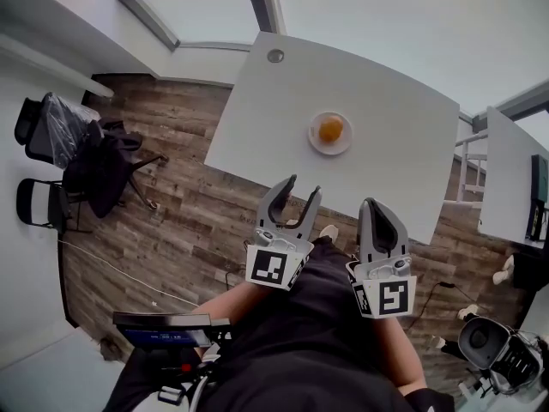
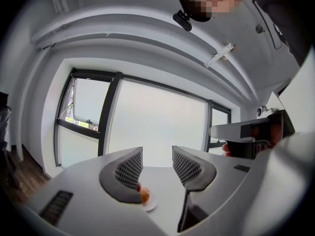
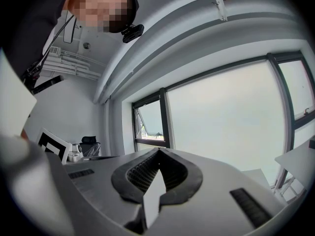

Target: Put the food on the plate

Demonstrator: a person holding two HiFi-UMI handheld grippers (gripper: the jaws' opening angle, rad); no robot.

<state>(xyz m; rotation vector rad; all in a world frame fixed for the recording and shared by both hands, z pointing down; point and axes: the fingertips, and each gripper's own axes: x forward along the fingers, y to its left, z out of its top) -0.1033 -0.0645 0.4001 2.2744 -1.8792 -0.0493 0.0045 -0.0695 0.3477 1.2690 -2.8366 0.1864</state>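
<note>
Round orange food (image 1: pixel 330 129) sits on the small white plate (image 1: pixel 315 142), upper centre: seemingly done. My left gripper (image 1: pixel 304 185) is released, my right gripper (image 1: pixel 376 204) clenched empty.

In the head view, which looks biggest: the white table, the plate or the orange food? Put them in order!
1. white table
2. plate
3. orange food, lying on the plate

All three sit at the same spot, so nearness hardly changes this.

The food (image 1: pixel 330 129) sits on the plate (image 1: pixel 314 143), near the middle of the table (image 1: pixel 395 136). The left gripper (image 1: pixel 304 187) and right gripper (image 1: pixel 378 204) (side by side, apart) are at the table's near edge. Chairs (image 1: pixel 51 131) stand far left.
</note>
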